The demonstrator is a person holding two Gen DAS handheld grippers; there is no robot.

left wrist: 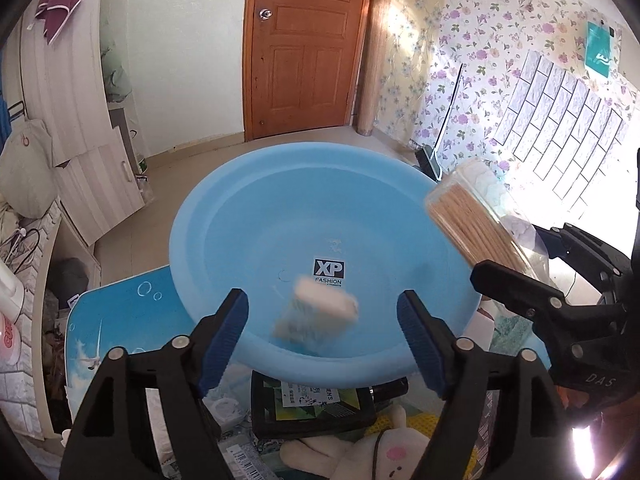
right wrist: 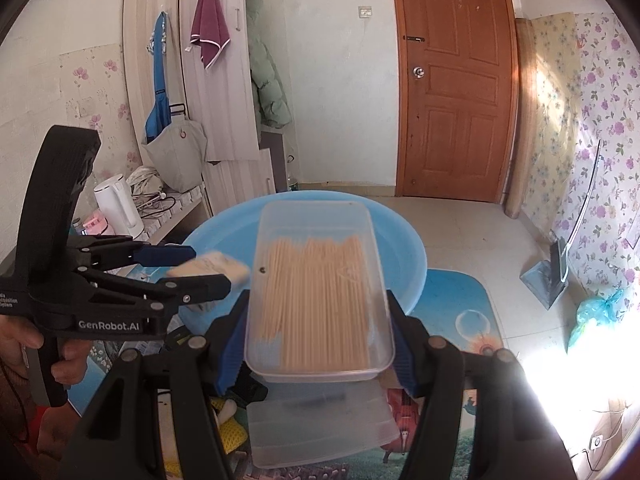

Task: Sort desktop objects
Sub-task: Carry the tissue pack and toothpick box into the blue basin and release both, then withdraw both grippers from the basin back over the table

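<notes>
A blue plastic basin (left wrist: 248, 216) stands on the desk, also in the right wrist view (right wrist: 412, 264). My left gripper (left wrist: 322, 324) is open above its near side; a small pale box (left wrist: 320, 308), motion-blurred, is in the air between the fingers, over the basin. It also shows in the right wrist view (right wrist: 216, 266) beside the left gripper (right wrist: 200, 268). My right gripper (right wrist: 316, 344) is shut on a clear box of wooden sticks (right wrist: 320, 296), held above the basin's near rim. That box shows at the right in the left wrist view (left wrist: 472, 216).
A dark box with labels (left wrist: 312, 404), a plush toy (left wrist: 384, 448) and a yellow cloth (right wrist: 232, 428) lie on the desk near the basin. A clear lidded container (right wrist: 320, 420) lies under my right gripper. A white kettle (right wrist: 118, 204) stands on a side shelf.
</notes>
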